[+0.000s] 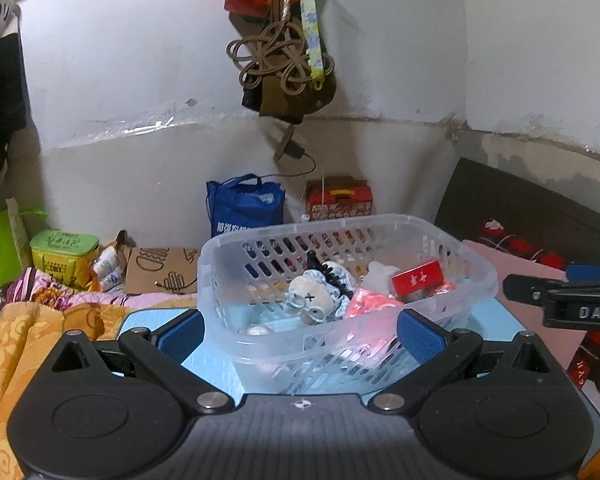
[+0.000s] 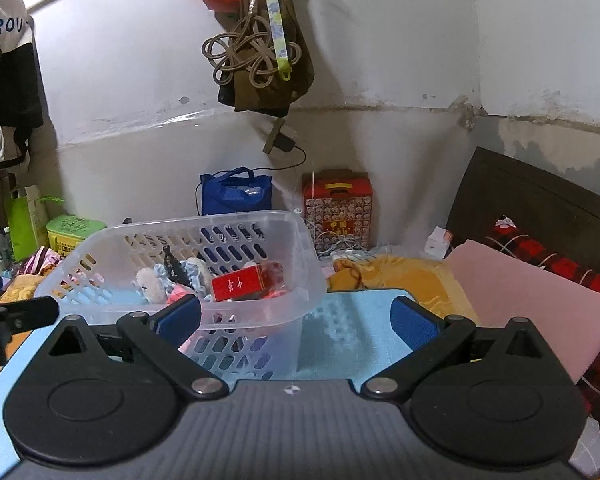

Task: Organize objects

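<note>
A clear plastic basket (image 1: 476,258) stands on a light blue table (image 1: 208,364). In it lie a small plush toy with glasses (image 1: 312,298), a red box (image 1: 418,278), a black clip and red packets. My left gripper (image 1: 300,332) is open and empty, its blue pads on either side of the basket's near end. The basket (image 2: 304,248) sits at the left in the right wrist view, with the red box (image 2: 236,286) inside. My right gripper (image 2: 296,320) is open and empty over the table (image 2: 340,336), just right of the basket's near corner.
Bedding in orange (image 1: 28,336) lies to the left. A pink board (image 2: 532,304) and a plaid cloth (image 2: 548,260) lie to the right. A blue bag (image 1: 244,204), a red carton (image 1: 338,196) and a green box (image 1: 64,254) stand by the wall. Bags and cords (image 1: 280,56) hang above.
</note>
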A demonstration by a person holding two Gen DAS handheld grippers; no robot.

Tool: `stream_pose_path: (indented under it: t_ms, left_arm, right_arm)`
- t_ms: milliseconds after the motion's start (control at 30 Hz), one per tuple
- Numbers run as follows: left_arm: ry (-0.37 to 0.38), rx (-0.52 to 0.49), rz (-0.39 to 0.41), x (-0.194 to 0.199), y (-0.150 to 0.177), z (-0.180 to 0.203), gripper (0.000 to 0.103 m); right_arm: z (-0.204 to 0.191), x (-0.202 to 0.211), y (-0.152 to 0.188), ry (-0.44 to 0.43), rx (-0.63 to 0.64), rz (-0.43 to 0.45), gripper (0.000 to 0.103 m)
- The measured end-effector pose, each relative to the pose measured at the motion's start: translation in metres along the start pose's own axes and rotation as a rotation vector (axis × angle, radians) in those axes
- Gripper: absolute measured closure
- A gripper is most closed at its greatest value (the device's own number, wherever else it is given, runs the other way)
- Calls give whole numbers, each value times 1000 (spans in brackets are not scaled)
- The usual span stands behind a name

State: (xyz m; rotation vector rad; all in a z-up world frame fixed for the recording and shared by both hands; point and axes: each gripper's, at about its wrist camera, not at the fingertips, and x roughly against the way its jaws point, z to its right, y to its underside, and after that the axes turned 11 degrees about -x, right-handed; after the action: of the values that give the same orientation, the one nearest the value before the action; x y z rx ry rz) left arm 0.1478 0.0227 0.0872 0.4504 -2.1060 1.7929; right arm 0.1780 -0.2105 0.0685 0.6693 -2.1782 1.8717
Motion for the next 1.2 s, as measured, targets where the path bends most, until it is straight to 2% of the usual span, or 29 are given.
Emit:
stream_pose_path:
  t_ms: [133, 433, 1200]
  left_arm:
    - [-23, -2, -21, -3, 1, -1, 0]
    - [-63, 0, -3, 7, -1, -4, 0]
    - [-73, -33, -23, 2, -1, 7, 0]
  right_arm:
    - [0, 4, 1, -4, 16, 15, 0]
    - [0, 9, 0, -24, 20, 20, 0]
    - [-3, 12, 4, -64, 10, 23, 0]
